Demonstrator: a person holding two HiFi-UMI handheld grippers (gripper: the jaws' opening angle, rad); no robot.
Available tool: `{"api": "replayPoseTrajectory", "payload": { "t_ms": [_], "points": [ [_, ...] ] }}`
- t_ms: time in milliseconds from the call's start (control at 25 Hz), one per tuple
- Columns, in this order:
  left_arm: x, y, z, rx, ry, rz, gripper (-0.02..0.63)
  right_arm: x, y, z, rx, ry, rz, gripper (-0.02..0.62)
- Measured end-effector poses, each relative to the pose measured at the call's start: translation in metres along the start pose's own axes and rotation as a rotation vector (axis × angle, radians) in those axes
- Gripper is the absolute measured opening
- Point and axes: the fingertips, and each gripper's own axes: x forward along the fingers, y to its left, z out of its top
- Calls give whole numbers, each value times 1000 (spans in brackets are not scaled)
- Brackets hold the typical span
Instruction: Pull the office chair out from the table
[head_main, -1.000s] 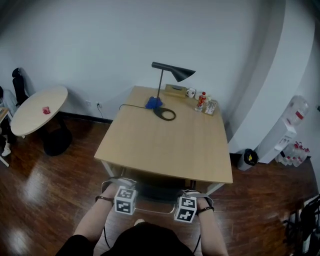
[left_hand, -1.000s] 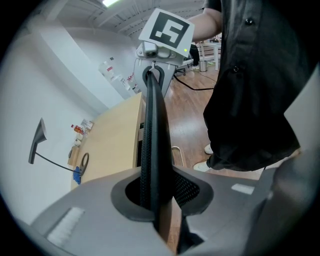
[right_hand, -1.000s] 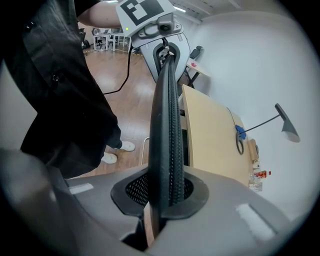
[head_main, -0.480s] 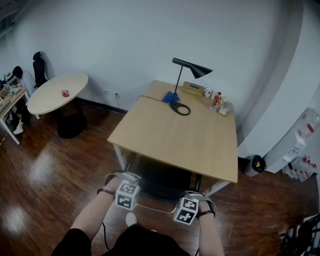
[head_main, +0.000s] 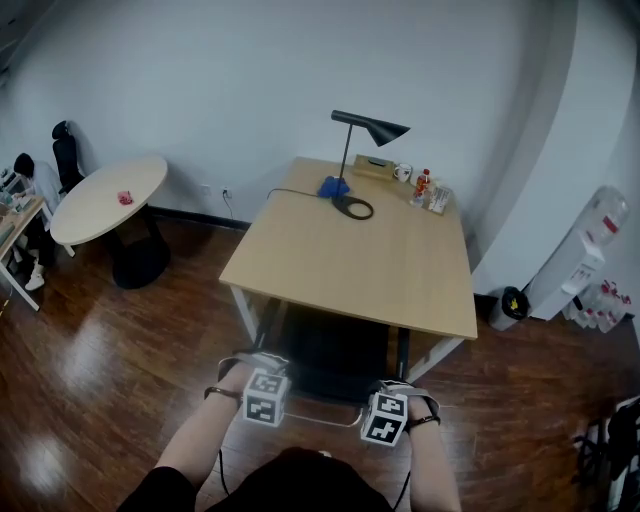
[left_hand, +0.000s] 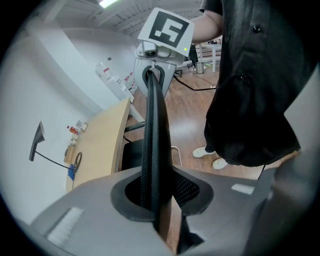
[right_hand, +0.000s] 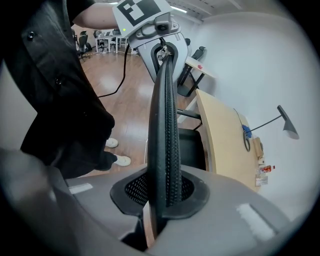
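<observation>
The black office chair (head_main: 335, 358) stands at the near edge of the wooden table (head_main: 350, 260), its seat partly under the top. Both grippers grip the top edge of its mesh backrest. In the left gripper view that edge (left_hand: 152, 135) runs straight up from between the jaws of my left gripper (left_hand: 156, 212), which is shut on it. My right gripper (right_hand: 162, 210) is shut on the same edge (right_hand: 165, 125) further along. In the head view the left gripper (head_main: 264, 378) and right gripper (head_main: 390, 398) sit side by side just in front of me.
A black desk lamp (head_main: 368, 130), a mug and bottles (head_main: 425, 190) stand at the table's far end. A round white table (head_main: 105, 200) is at the left, a water dispenser (head_main: 585, 255) and bin (head_main: 512, 300) at the right. My shoes (left_hand: 212, 157) are close behind the chair.
Both grippers have drawn back toward me with the backrest in them. More of the chair's seat now shows from under the table.
</observation>
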Motion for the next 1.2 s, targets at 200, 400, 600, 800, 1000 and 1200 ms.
{"api": "replayPoseTrajectory", "payload": {
  "t_ms": [200, 400, 600, 800, 1000, 1200],
  "points": [
    [-10, -26, 4, 1, -2, -7, 78, -7, 26, 4, 7, -1, -7, 64],
    [-19, -44, 8, 8, -3, -5, 78, -13, 45, 3, 20, 9, -13, 64],
    [-26, -64, 11, 15, -3, -11, 78, -21, 66, 8, 28, 11, -17, 64],
    [-34, -81, 15, 17, -10, -16, 78, -26, 84, 10, 38, 13, -13, 66],
    [-41, -100, 21, 21, -12, -22, 78, -33, 105, 9, 47, 16, -7, 67],
    [-48, -117, 21, 30, -18, -29, 78, -38, 124, 14, 62, 20, 0, 69]
  ]
}}
